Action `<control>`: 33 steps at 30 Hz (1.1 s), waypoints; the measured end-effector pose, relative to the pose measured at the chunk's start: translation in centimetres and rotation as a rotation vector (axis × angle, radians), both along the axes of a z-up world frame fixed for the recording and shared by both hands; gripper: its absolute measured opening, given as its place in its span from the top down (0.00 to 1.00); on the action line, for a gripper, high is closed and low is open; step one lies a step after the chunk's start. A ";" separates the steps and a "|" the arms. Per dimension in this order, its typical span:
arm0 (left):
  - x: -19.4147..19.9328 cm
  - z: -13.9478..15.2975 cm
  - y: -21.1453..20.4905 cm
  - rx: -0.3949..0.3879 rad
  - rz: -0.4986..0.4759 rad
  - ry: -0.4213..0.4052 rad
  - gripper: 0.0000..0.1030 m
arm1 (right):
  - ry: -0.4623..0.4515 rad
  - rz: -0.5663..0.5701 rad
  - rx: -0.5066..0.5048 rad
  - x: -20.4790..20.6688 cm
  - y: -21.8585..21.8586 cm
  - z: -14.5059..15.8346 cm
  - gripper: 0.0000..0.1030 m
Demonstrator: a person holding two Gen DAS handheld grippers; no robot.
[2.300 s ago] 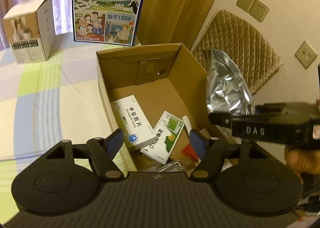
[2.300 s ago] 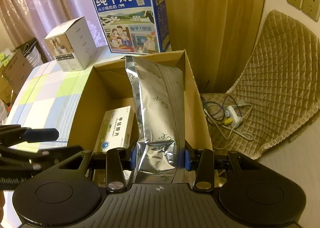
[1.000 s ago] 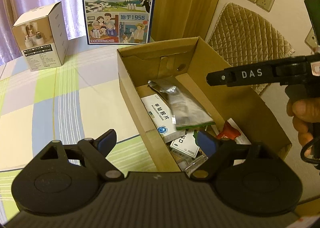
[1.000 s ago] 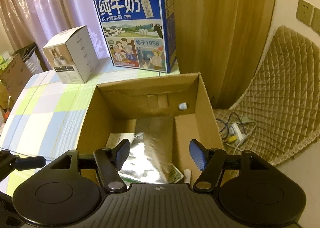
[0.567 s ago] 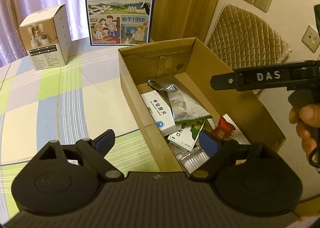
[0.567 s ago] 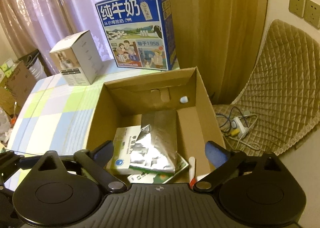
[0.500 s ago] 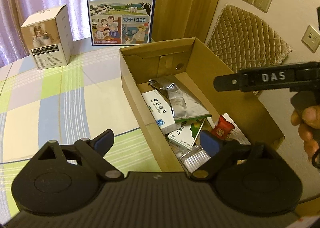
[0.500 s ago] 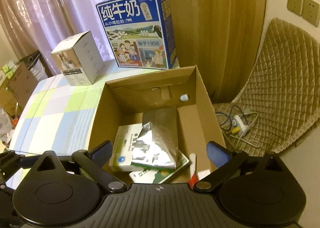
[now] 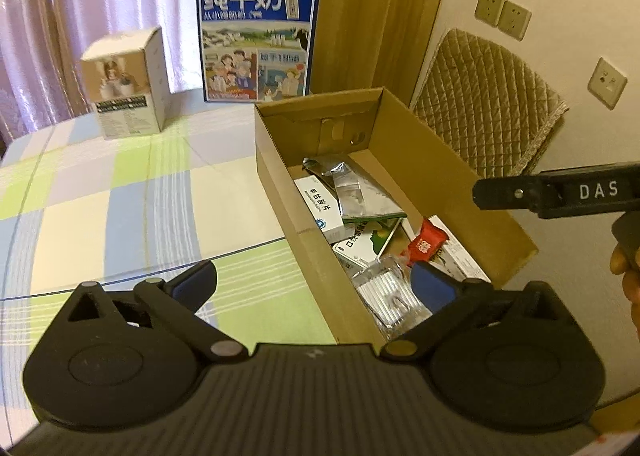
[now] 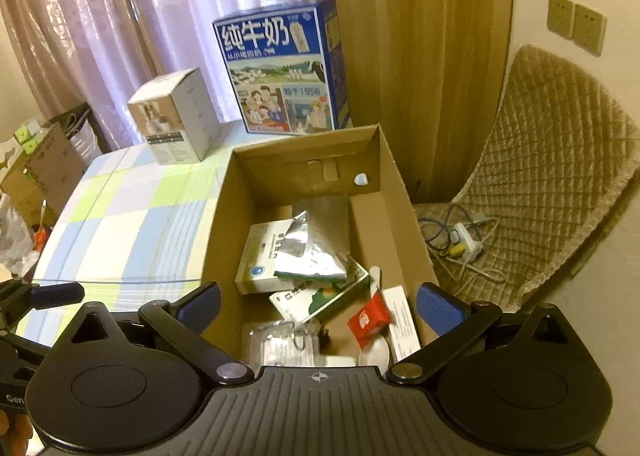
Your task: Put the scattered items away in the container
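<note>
An open cardboard box (image 9: 444, 160) (image 10: 404, 196) stands on the checked tablecloth. Inside lie a silver foil pouch (image 10: 320, 244) (image 9: 352, 192), a white medicine box (image 10: 260, 260) (image 9: 320, 208), a green-and-white box (image 10: 316, 298) (image 9: 364, 244), a red packet (image 10: 368, 320) (image 9: 426, 244) and a clear plastic pack (image 10: 280, 344) (image 9: 388, 292). My left gripper (image 9: 314, 282) is open and empty above the box's near left corner. My right gripper (image 10: 318, 304) is open and empty above the box's near end; its side also shows in the left wrist view (image 9: 560, 192).
A blue milk carton (image 9: 258, 42) (image 10: 282, 68) and a small white carton (image 9: 126, 84) (image 10: 176, 122) stand on the table behind the box. A quilted chair (image 10: 552, 176) with a power strip and cables (image 10: 464, 240) stands to the right, beside a curtain.
My right gripper let go of the silver pouch, which now lies in the box, and opened wide. Both grippers have drawn back and up from the box.
</note>
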State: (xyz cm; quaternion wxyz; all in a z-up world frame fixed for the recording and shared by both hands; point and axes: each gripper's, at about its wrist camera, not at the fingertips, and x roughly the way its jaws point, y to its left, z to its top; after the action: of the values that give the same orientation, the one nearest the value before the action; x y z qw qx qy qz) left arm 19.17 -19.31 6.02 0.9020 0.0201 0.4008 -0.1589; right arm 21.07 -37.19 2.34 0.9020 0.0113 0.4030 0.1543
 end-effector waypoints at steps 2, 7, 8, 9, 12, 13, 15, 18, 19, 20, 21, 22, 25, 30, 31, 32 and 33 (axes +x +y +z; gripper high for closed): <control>-1.3 0.7 0.2 -0.004 0.000 -0.010 0.01 | -0.010 -0.003 0.007 -1.4 -0.2 0.6 0.02; -4.7 2.3 0.3 0.006 0.021 -0.044 0.01 | -0.020 -0.015 0.016 -5.0 -0.5 1.8 0.02; -5.4 2.5 0.3 0.008 0.024 -0.048 0.01 | -0.020 -0.017 0.017 -5.6 -0.6 1.9 0.02; -6.0 2.8 0.3 0.007 0.025 -0.051 0.01 | -0.019 -0.016 0.020 -6.3 -0.5 2.1 0.02; -7.9 3.4 0.2 0.006 0.028 -0.060 0.01 | -0.032 -0.024 0.029 -8.4 -0.7 2.7 0.02; -8.5 3.7 0.3 0.003 0.031 -0.065 0.01 | -0.032 -0.034 0.029 -9.1 -0.8 2.8 0.02; -9.7 4.2 0.5 -0.015 0.040 -0.069 0.01 | -0.021 -0.050 0.040 -10.3 -1.2 3.0 0.02; -11.5 4.8 0.6 -0.033 0.045 -0.072 0.01 | -0.014 -0.064 0.041 -12.2 -1.7 3.4 0.02; -12.1 4.8 0.7 -0.035 0.045 -0.074 0.01 | -0.016 -0.068 0.041 -12.8 -1.9 3.6 0.02; -12.7 5.0 0.7 -0.040 0.049 -0.074 0.01 | -0.020 -0.072 0.043 -13.5 -2.1 3.8 0.02; -13.2 5.1 0.7 -0.044 0.052 -0.073 0.01 | -0.024 -0.075 0.046 -14.1 -2.2 3.9 0.02; -13.7 5.1 0.8 -0.049 0.056 -0.071 0.01 | -0.027 -0.077 0.048 -14.8 -2.3 4.0 0.02; -15.2 5.5 0.9 -0.054 0.069 -0.073 0.01 | -0.036 -0.077 0.050 -16.9 -2.4 4.4 0.02; -17.7 6.2 1.0 -0.065 0.069 -0.081 0.01 | -0.065 -0.068 0.037 -19.8 -2.5 5.2 0.02; -18.2 6.4 1.1 -0.074 0.069 -0.080 0.01 | -0.070 -0.067 0.034 -20.4 -2.5 5.4 0.02; -18.5 6.5 1.3 -0.082 0.070 -0.078 0.01 | -0.074 -0.067 0.033 -21.0 -2.5 5.5 0.02; -18.9 6.6 1.4 -0.087 0.071 -0.080 0.01 | -0.078 -0.066 0.033 -21.5 -2.6 5.7 0.02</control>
State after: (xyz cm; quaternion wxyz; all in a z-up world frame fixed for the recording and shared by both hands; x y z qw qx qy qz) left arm 0.31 -17.87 12.63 0.9224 -0.0271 0.3578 -0.1431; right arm -0.42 -39.76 7.99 0.9214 0.0336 0.3641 0.1314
